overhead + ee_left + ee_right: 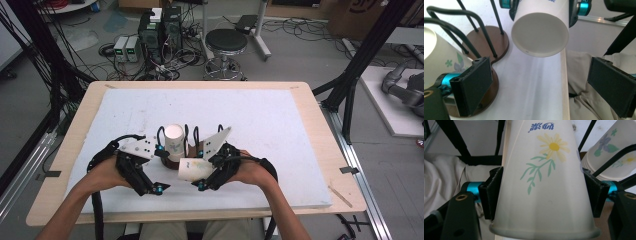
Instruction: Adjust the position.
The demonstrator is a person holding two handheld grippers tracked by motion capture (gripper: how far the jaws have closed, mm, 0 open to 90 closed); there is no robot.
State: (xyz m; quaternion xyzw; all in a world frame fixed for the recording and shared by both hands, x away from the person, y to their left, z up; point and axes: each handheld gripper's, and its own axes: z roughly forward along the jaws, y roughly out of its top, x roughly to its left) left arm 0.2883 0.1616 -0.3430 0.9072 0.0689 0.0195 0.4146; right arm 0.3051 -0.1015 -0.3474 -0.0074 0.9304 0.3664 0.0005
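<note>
Table's near edge (200, 212), beside clamped cup (192, 170)

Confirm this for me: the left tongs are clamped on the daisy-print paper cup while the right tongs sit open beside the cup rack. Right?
Sides are swapped. The right tongs are clamped on the daisy-print paper cup, as the right gripper view shows, with a pad pressed on each side. The left tongs sit open beside the cup rack, holding nothing, in the left gripper view.
</note>
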